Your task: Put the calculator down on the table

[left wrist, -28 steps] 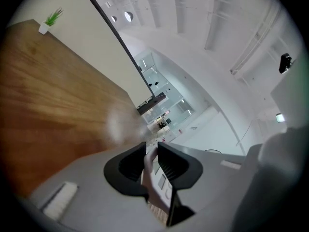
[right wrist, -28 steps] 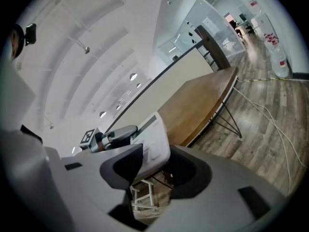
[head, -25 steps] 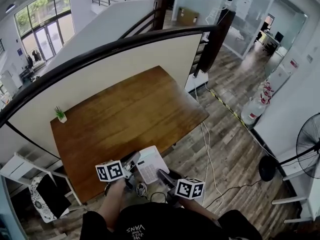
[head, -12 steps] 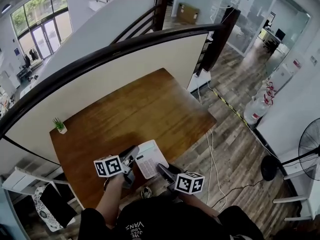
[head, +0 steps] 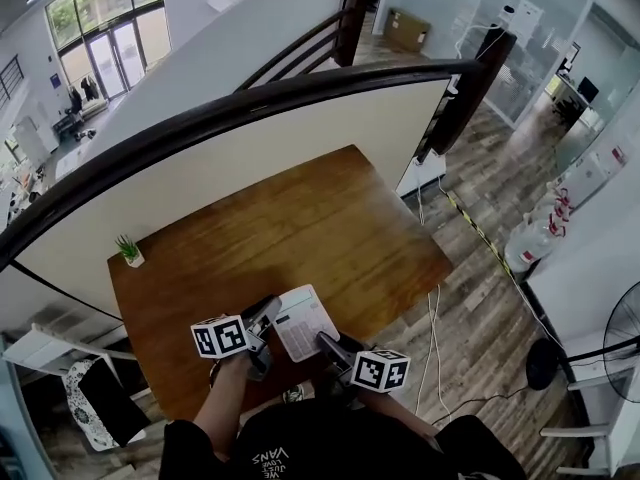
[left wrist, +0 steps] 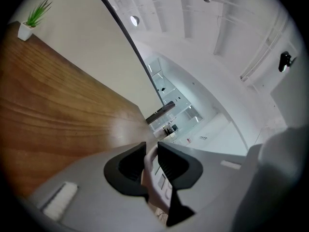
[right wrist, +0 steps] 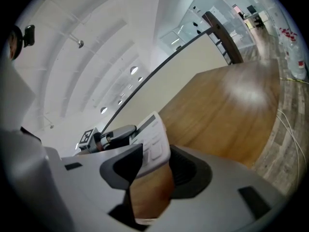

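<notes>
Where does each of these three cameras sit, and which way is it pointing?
Head view: on the person's head, looking steeply down at the wooden table; shows the person's shirt, an arm, the left gripper and the right gripper.
Left gripper view: on the left gripper, looking along its jaws across the table, potted plant far left; only its jaws show.
Right gripper view: on the right gripper, looking across the table, left gripper ahead; its jaws show.
Shared: all three show the calculator, clamped by both grippers.
</notes>
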Action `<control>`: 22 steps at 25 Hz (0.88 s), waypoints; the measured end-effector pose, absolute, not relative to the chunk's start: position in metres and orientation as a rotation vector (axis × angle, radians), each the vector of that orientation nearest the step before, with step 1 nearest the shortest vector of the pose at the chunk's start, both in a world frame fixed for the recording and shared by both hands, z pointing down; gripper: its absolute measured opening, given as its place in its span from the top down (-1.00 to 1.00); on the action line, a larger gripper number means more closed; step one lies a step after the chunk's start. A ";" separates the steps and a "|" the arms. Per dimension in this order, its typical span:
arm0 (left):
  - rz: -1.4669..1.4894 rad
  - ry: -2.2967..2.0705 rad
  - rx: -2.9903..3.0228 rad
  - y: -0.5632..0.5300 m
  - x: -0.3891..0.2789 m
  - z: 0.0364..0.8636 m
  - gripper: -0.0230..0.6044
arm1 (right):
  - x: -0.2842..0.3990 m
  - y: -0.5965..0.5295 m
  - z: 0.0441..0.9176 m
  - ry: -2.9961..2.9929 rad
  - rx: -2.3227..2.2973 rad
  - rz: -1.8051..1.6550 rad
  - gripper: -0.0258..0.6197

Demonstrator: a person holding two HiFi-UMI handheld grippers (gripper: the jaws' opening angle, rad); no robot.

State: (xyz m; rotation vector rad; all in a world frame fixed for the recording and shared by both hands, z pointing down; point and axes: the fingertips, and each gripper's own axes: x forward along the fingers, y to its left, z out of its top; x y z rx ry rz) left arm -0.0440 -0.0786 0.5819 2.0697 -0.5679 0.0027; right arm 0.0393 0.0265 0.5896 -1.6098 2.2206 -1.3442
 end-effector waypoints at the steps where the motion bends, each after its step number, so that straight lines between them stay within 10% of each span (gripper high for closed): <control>1: -0.004 -0.586 2.064 -0.085 -0.046 0.582 0.68 | 0.038 0.019 0.590 2.236 -1.594 -1.350 0.47; 22: -0.073 -0.844 1.954 -0.236 -0.012 0.609 0.68 | 0.097 -0.157 0.615 2.543 -1.303 -1.486 0.47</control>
